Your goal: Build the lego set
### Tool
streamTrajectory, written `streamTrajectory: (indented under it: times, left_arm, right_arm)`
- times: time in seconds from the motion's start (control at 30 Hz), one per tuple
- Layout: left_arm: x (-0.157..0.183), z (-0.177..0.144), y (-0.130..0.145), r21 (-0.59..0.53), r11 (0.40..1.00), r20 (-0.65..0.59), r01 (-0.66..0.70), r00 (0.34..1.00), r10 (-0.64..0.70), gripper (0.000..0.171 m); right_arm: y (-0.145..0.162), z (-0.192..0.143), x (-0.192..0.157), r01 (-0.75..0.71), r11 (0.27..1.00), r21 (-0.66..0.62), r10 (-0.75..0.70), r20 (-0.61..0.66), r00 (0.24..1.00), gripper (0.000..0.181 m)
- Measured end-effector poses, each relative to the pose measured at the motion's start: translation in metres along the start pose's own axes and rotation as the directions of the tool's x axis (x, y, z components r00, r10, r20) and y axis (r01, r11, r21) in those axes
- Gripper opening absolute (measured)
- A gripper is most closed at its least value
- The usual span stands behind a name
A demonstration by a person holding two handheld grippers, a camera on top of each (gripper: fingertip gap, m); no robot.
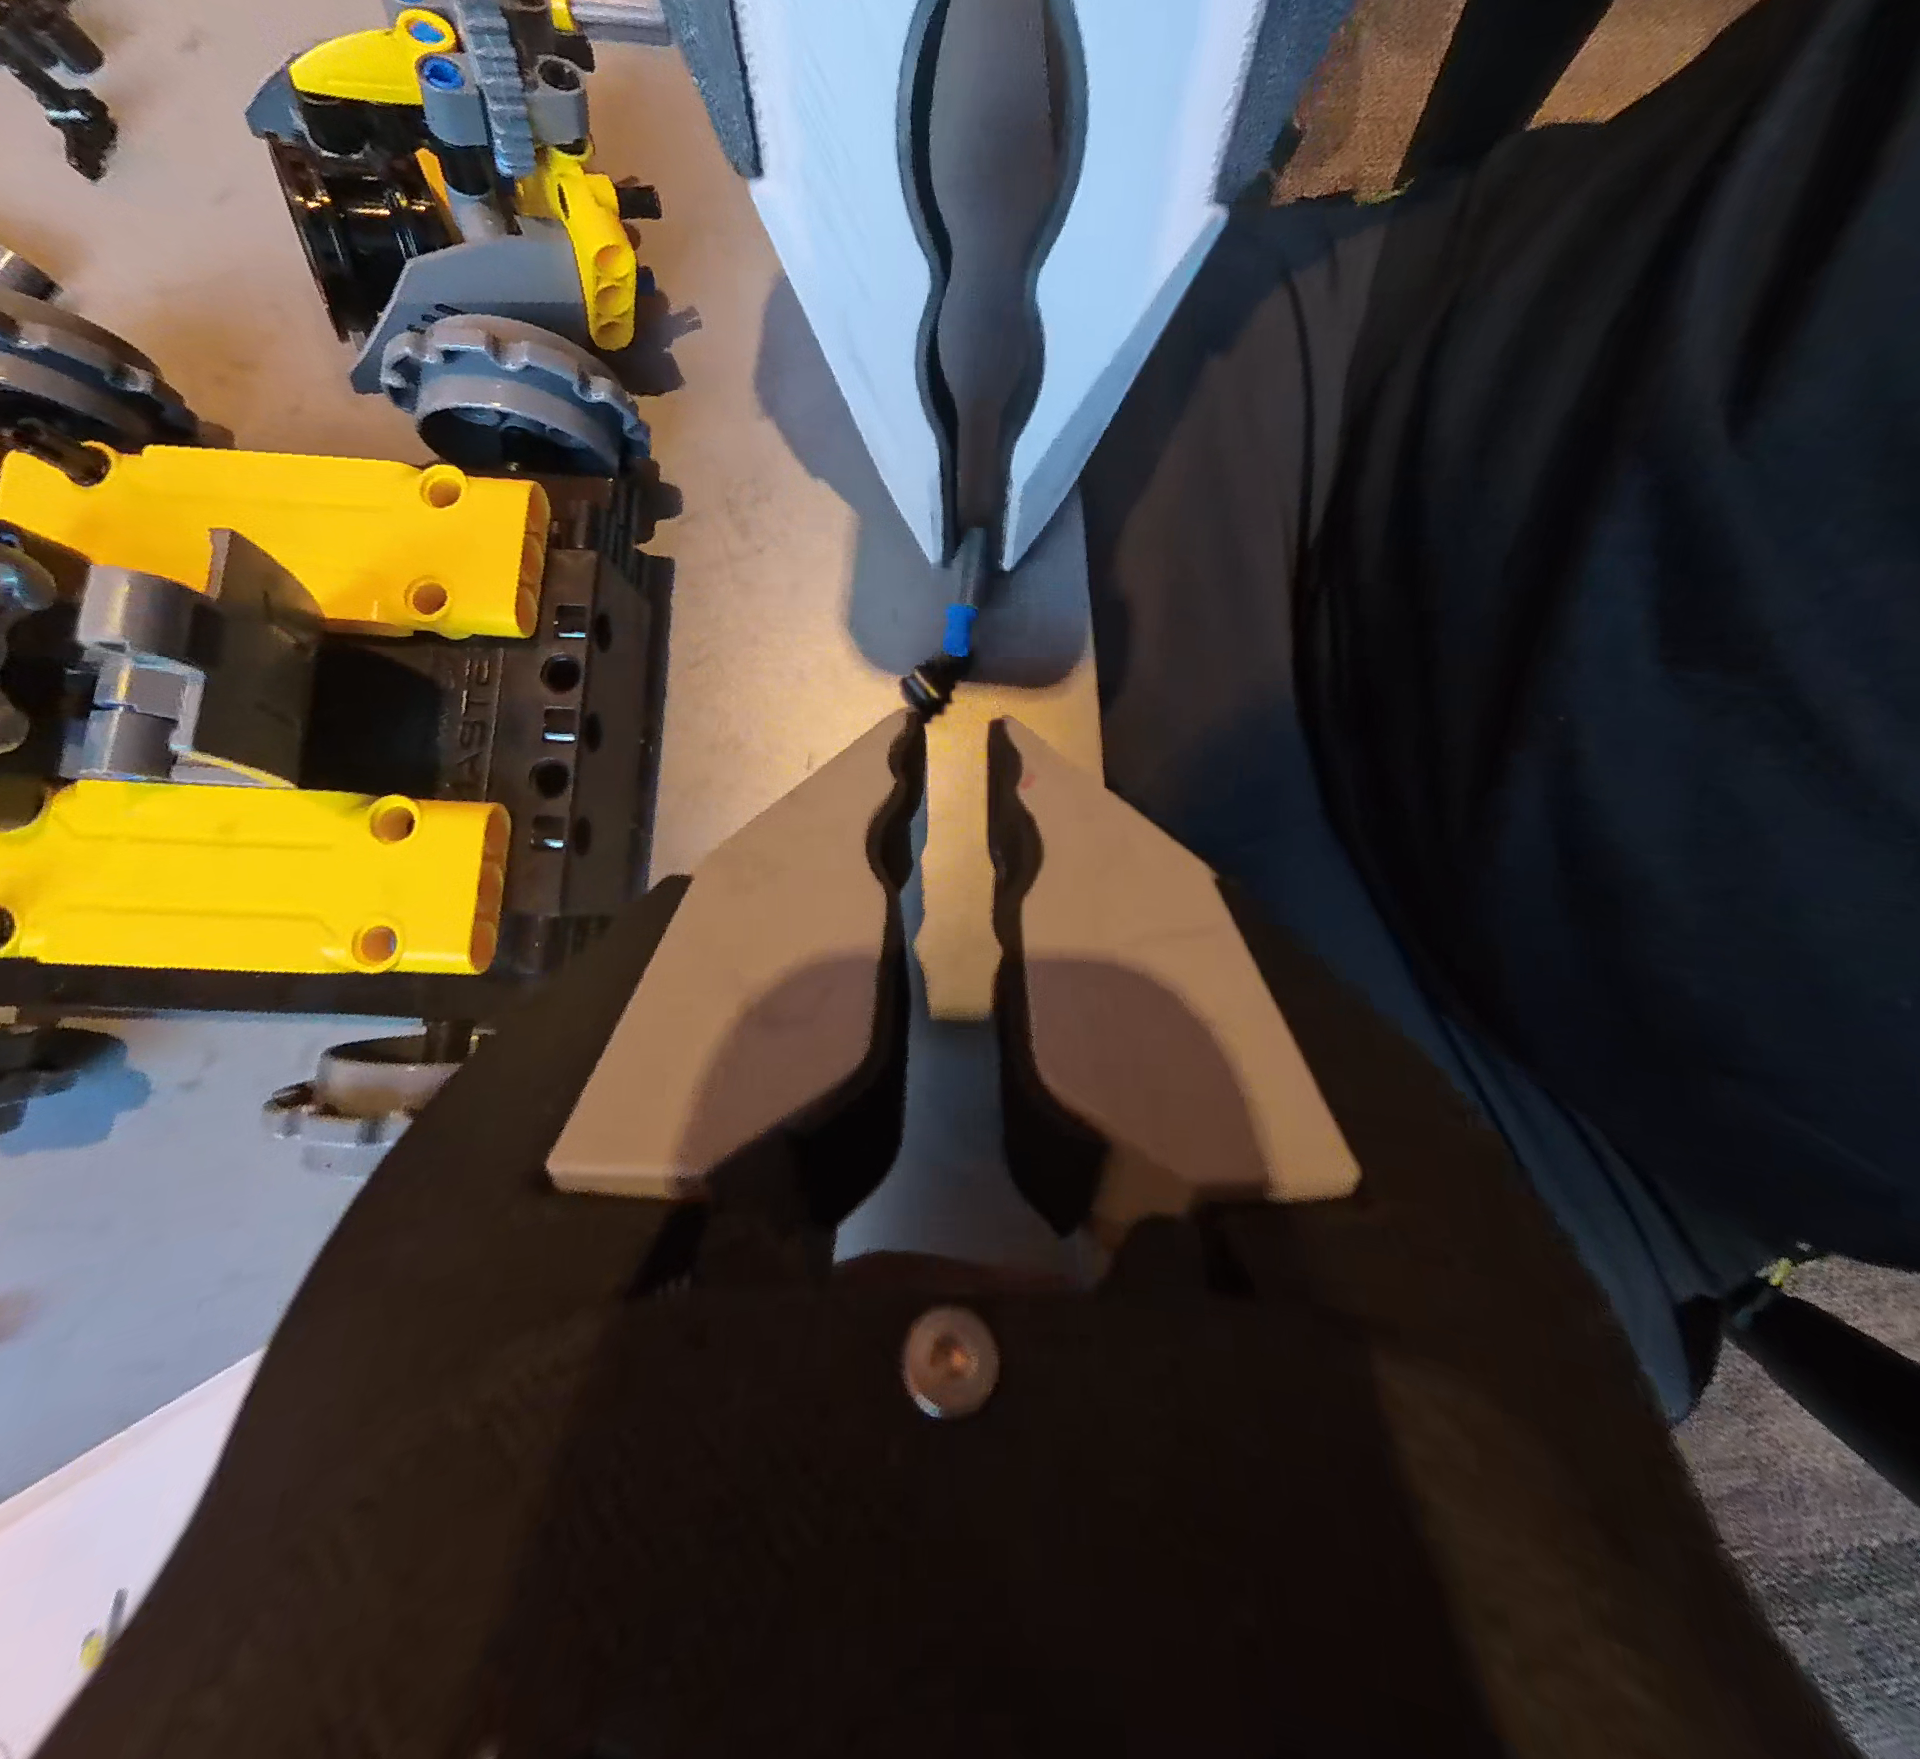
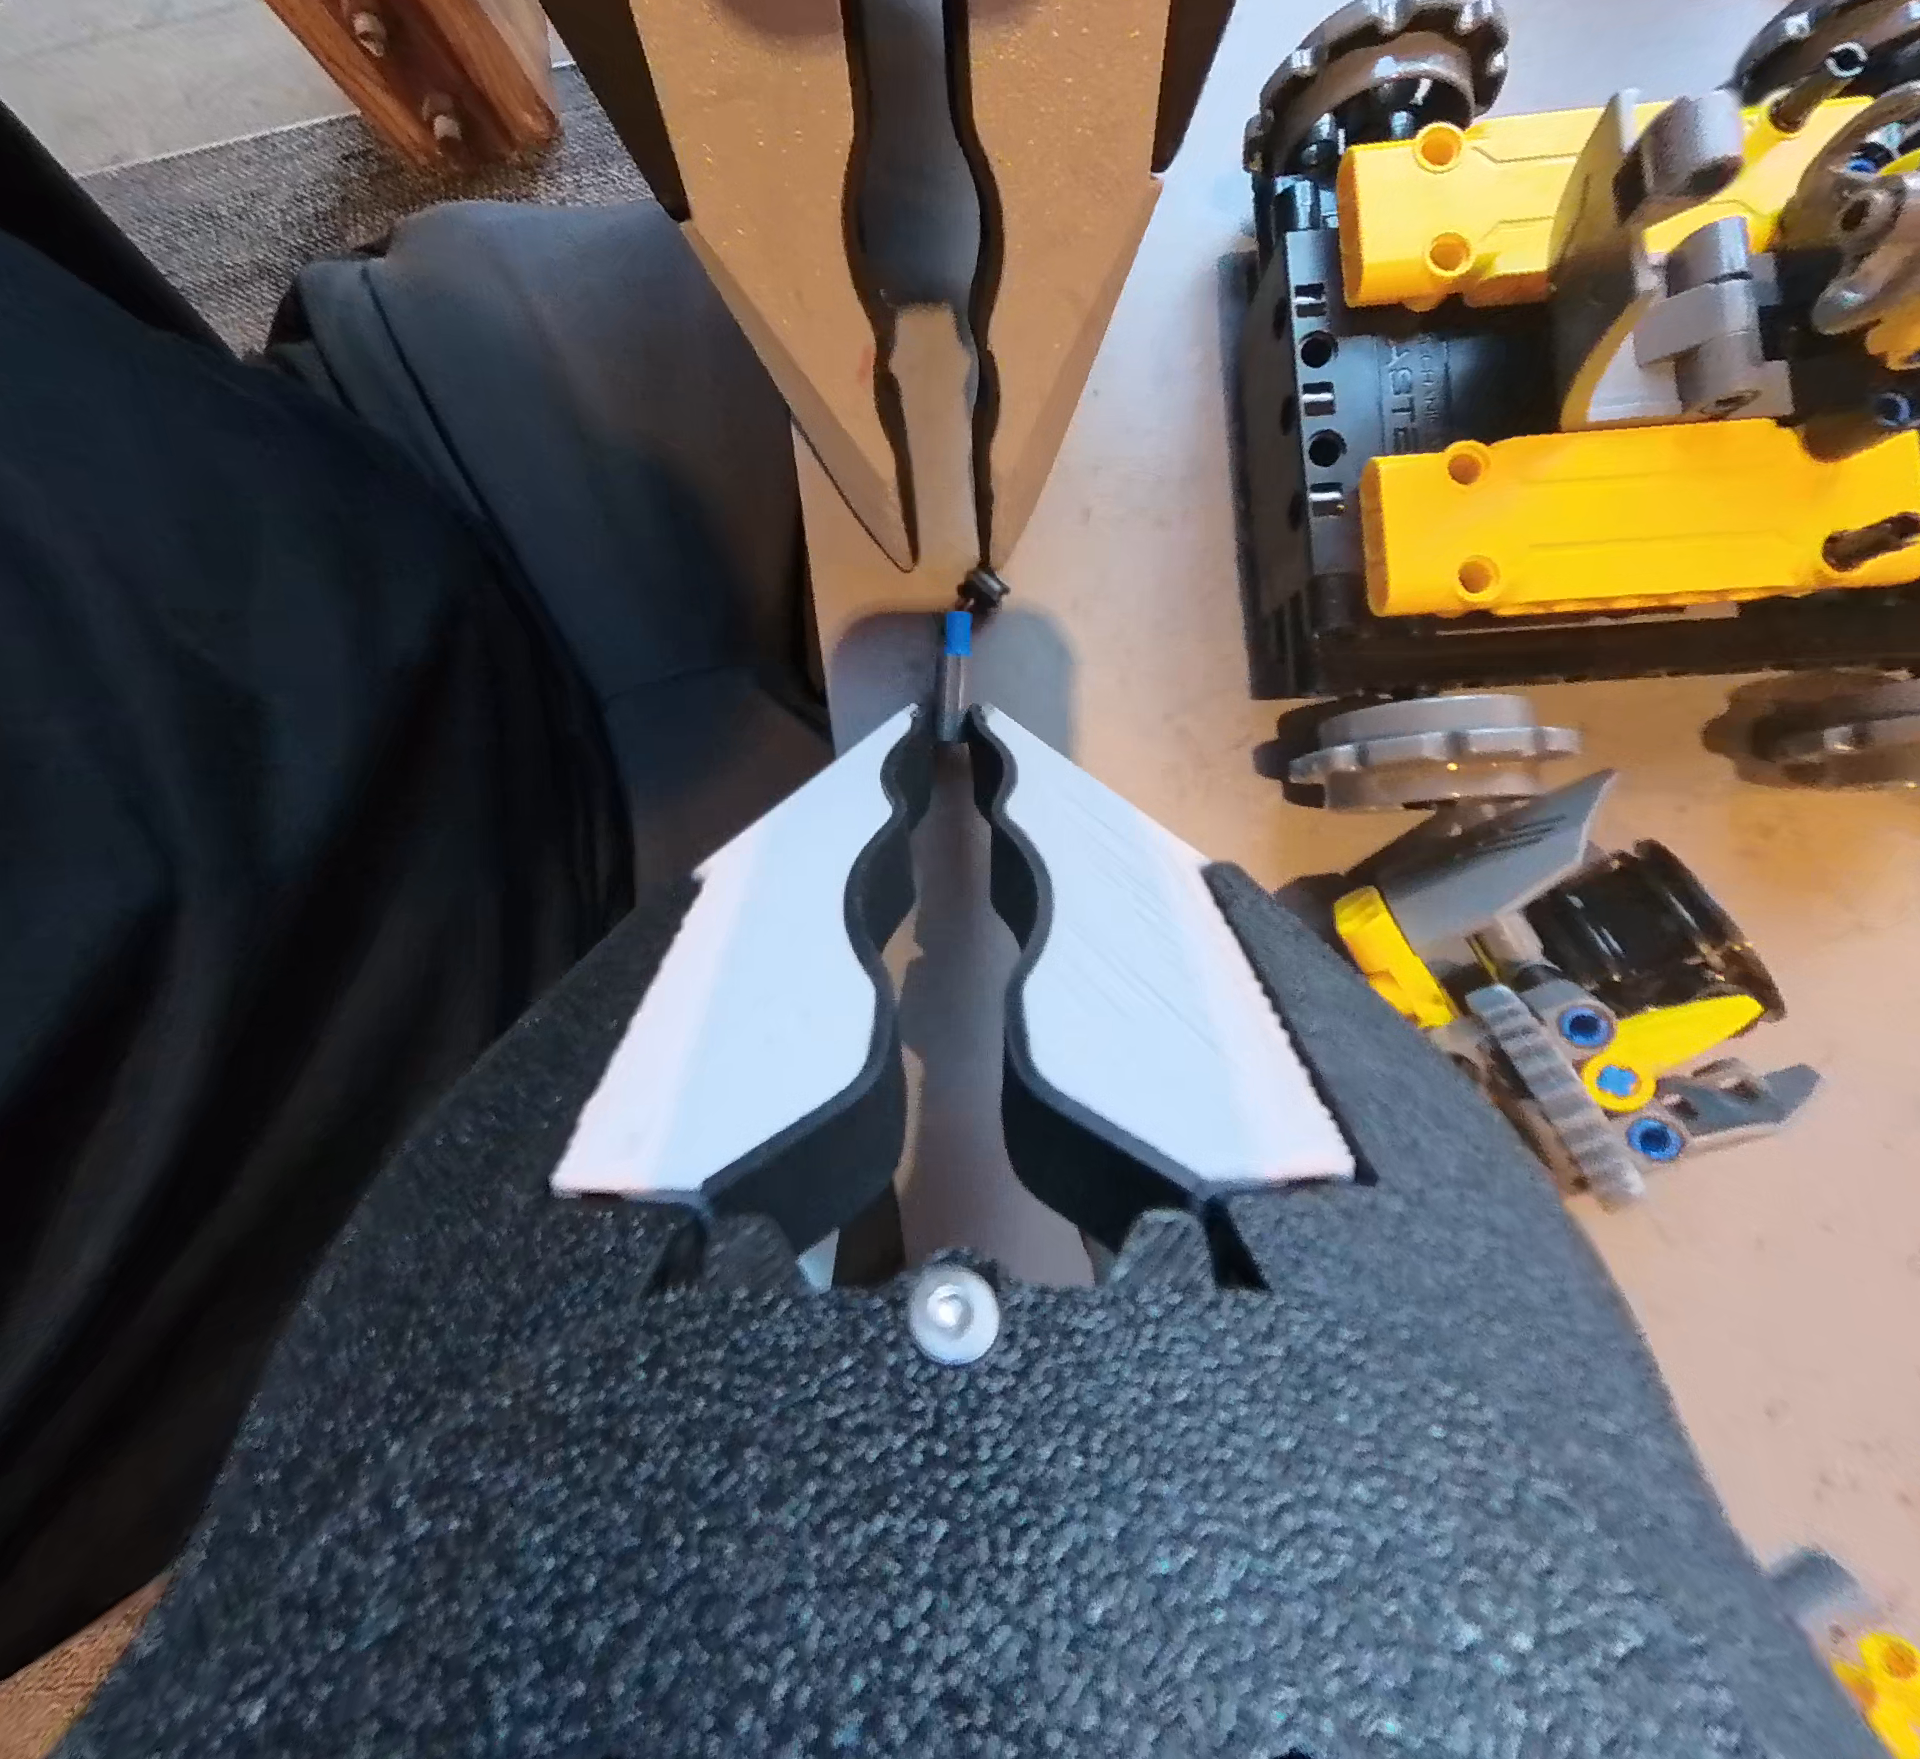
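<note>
In the left wrist view, your left hand-held gripper (image 1: pixel 951 722) has its tips a little apart, and one tip touches a small black ring (image 1: pixel 928 683). That ring sits on a thin rod with a blue end (image 1: pixel 957 620). A yellow toy truck (image 1: pixel 270 722) stands near on the tabletop (image 1: pixel 187 1242).

In the right wrist view, your right hand-held gripper (image 2: pixel 948 720) is clamped on the rod. A smaller toy part (image 2: pixel 1558 1003) lies beside it, not blocking.
</note>
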State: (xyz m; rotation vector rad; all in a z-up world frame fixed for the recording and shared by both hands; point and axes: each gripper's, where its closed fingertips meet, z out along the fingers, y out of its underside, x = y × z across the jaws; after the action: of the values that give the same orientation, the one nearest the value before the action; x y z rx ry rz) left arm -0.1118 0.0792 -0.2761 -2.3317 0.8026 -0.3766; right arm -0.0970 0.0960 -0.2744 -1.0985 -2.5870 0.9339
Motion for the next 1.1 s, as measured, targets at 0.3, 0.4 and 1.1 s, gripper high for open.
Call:
streamTrajectory:
  times: [0.3,0.4,1.1]
  left_arm:
    - [-0.010,-0.005,-0.005,0.031,0.981,0.077,0.190,0.978,-0.192,0.012]
    - [-0.009,-0.015,-0.005,0.082,0.965,0.146,0.250,0.955,-0.259,0.017]
    - [-0.003,0.001,-0.001,0.040,0.995,0.090,0.088,0.992,-0.091,0.022]
  right_arm:
    - [0.006,-0.001,0.007,-0.020,1.000,-0.009,0.020,-0.012,1.000,0.006]
    - [0.004,0.001,0.006,-0.025,1.000,-0.003,0.025,-0.005,1.000,0.006]
    - [-0.001,0.005,0.002,-0.001,0.999,-0.038,0.002,0.029,1.000,0.006]
